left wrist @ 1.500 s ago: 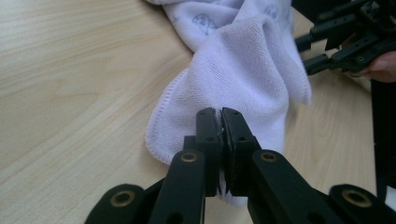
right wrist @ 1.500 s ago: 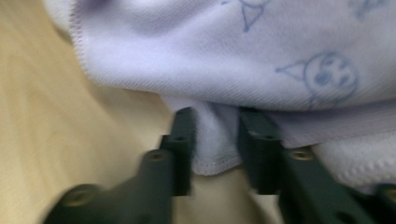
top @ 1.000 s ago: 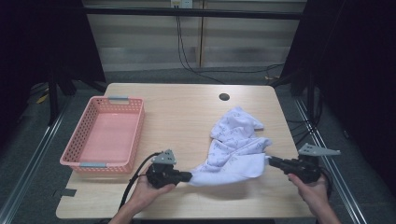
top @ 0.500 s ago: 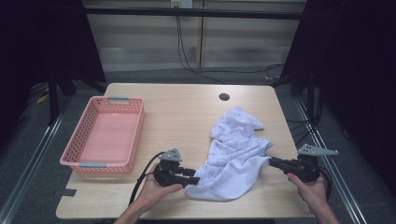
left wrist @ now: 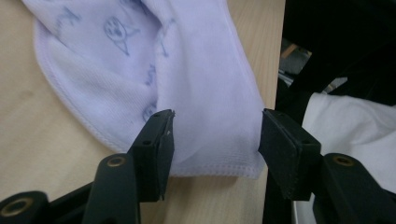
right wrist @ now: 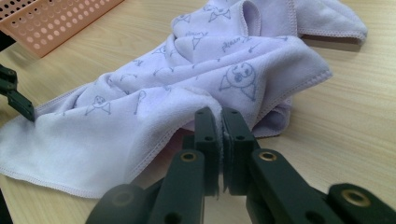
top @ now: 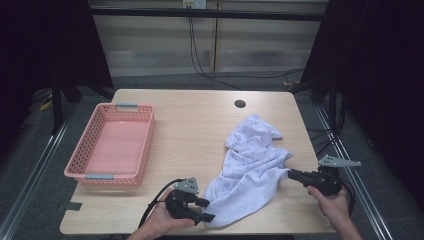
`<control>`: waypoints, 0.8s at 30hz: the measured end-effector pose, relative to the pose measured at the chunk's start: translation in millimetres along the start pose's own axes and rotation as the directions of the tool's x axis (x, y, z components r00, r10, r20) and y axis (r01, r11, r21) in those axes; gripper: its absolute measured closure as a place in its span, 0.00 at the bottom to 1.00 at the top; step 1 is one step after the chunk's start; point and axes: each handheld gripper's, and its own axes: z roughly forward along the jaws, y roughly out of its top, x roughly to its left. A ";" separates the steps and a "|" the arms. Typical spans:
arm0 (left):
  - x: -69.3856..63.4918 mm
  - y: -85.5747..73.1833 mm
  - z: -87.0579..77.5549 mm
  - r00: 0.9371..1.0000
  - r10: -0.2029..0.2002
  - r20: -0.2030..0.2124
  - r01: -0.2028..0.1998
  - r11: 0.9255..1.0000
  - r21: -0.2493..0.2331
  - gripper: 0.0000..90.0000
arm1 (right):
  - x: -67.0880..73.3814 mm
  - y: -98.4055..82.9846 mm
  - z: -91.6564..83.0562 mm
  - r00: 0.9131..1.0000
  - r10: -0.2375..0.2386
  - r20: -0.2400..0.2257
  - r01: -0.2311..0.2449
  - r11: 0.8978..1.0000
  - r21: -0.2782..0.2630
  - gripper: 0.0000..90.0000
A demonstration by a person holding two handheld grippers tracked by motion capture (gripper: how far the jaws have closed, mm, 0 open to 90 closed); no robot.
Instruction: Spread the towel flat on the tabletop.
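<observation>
**Near the front table edge: one gripper lets go of the towel, the other stays pinched on it**

Between the two grippers lies a white towel (top: pixel 250 170) with little blue doodle faces printed on it, rumpled on the wooden table (top: pixel 200 125). Its far end bunches up toward the small round hole (top: pixel 240 104) in the tabletop, and its near end fans out flat toward the person's side.

Left gripper (top: pixel 204 210) sits right at the towel's near corner. Its jaws have just been opening, and in the left gripper view you can see them standing apart with the hemmed corner of the towel (left wrist: pixel 205 116) lying between them. The pads look like they're just at the cloth's edges rather than squeezing it, so the corner rests on the table on its own.

Right gripper (top: pixel 292 175) is on the opposite side, jaws together and clamped on a fold of the towel's edge. In the right gripper view the cloth (right wrist: pixel 196 79) humps up right where the pads bite, then drapes away across the table toward the other gripper (right wrist: pixel 18 100).

Well off to the left gripper's far side is a pink plastic basket (top: pixel 80 155), not touching the towel.
</observation>
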 end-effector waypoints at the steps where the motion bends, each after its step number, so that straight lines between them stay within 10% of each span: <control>1: -1.6 -0.6 2.8 1.000 0.012 0.000 -0.012 1.000 0.018 0.48 | -0.2 -0.2 0.0 1.000 0.002 -0.001 -0.002 1.000 0.002 0.96; 4: -4.9 -1.5 7.2 0.999 0.043 -0.024 -0.041 0.998 0.050 0.48 | -0.2 -1.4 0.2 1.000 0.003 -0.002 -0.003 1.000 0.007 0.96; 10: -9.9 -4.1 7.6 0.990 0.122 -0.066 -0.117 0.990 0.076 0.87 | -2.4 -0.1 -0.9 1.000 0.010 0.002 -0.010 1.000 -0.003 0.96; 13: -2.2 -1.9 5.6 0.996 0.065 -0.054 -0.061 0.996 0.070 0.96 | -3.2 1.8 -1.8 1.000 0.013 -0.002 -0.013 1.000 -0.012 0.96; 17: 11.3 6.8 -10.4 0.999 -0.024 -0.044 0.021 0.997 -0.076 0.96 | -2.6 10.2 -5.1 1.000 0.011 0.000 -0.011 0.999 -0.041 0.96; 24: 40.6 42.0 -64.9 0.989 -0.105 -0.103 0.067 0.943 -0.326 0.96 | -2.4 54.3 -12.3 1.000 -0.008 -0.002 0.007 0.988 -0.153 0.96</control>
